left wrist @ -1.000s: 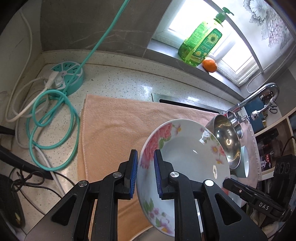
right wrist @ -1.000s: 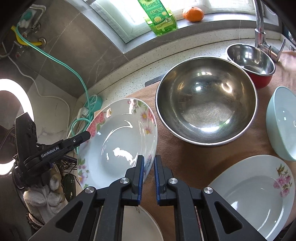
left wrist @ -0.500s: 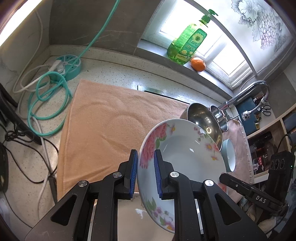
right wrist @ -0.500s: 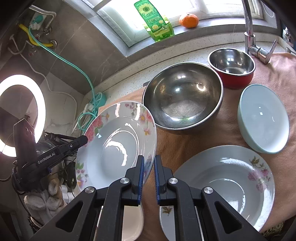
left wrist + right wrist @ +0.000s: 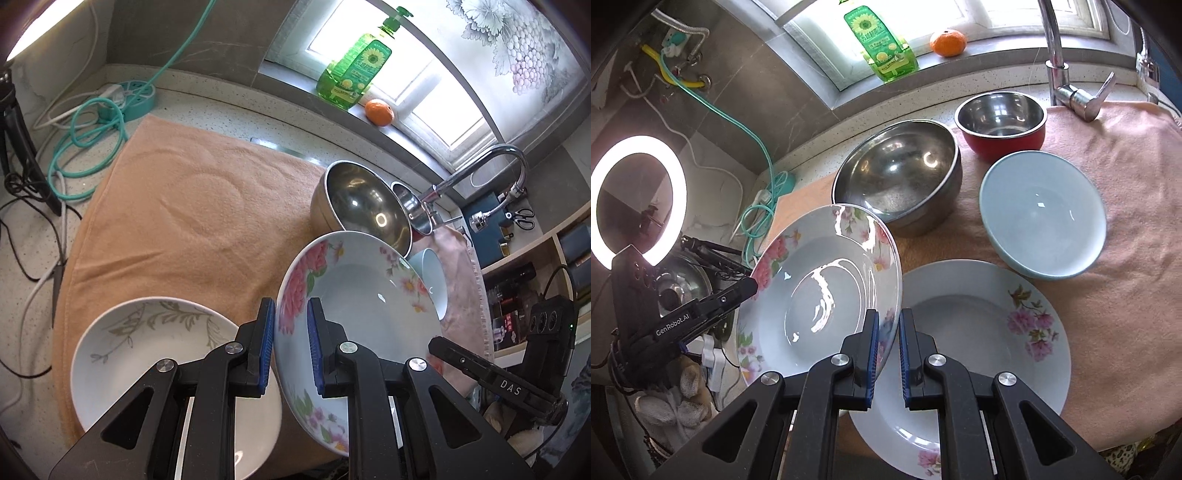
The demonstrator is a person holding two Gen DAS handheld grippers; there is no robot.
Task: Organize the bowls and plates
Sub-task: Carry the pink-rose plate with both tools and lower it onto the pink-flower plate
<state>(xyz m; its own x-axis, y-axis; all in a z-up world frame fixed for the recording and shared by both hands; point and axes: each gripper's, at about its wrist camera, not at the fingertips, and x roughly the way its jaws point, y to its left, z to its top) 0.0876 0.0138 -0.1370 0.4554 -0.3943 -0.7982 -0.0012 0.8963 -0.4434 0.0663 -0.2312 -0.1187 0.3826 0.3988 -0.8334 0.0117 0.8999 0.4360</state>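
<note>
Left gripper and right gripper are both being kept clamped on opposite rims of the floral plate, being carried tilted above the towel; matching plate lying at four o'clock, likely stacking target.

Right claw gripping flowered plate

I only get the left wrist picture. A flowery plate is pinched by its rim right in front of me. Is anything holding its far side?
Observer: Yes. The right gripper is shut on the opposite rim of the flowery plate.
Visitor: What's on the counter over there?
Observer: A second floral plate lies flat on the towel, right in front of that gripper.
Visitor: And the little steel bowl by the tap?
Observer: That small bowl is red on the outside.
</note>
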